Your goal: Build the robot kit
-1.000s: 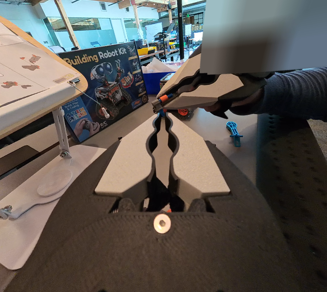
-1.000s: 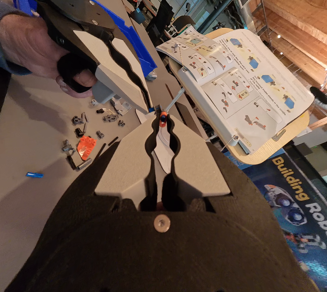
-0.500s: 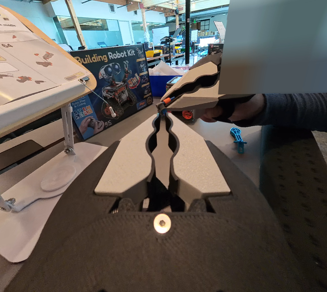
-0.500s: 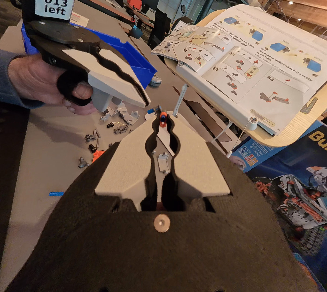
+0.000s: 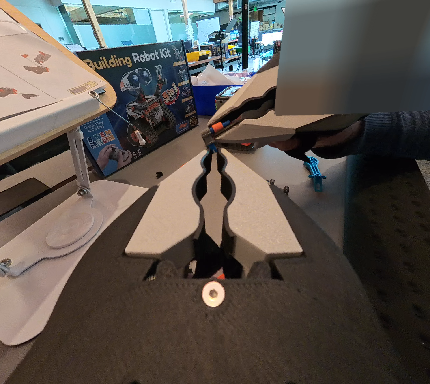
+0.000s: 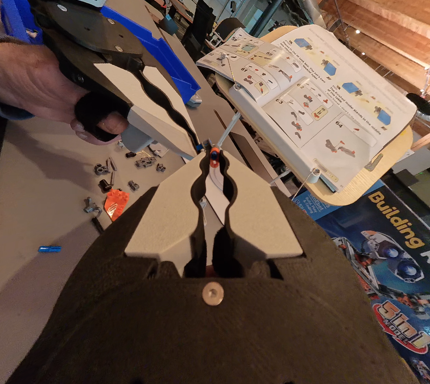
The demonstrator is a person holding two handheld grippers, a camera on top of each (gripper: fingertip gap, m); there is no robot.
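Where the two grippers meet tip to tip above the table, a small built piece sits between them: a grey block (image 5: 207, 138) with an orange-and-blue pin (image 5: 218, 125) running back into the right gripper (image 5: 215, 134), and a blue peg (image 5: 212, 147) pointing down into the left gripper (image 5: 212, 154). Seen from the right wrist, the right gripper (image 6: 213, 156) is pinched on the orange pin (image 6: 213, 157), whose long axis lies along its fingers. The left gripper (image 6: 197, 148) comes in from its upper left, tips pressed nearly together on the blue peg (image 6: 198, 147); how firmly it grips cannot be told, since the tips hide the contact. The piece is too small to make out in full.

Below and left of the right gripper, loose grey parts (image 6: 105, 168) and an orange plate (image 6: 115, 203) lie on the table (image 6: 35, 198), with a blue pin (image 6: 49, 249) farther off. An open booklet (image 6: 325, 103) on a stand sits to its upper right, a kit box (image 5: 139, 103) beyond the left gripper.
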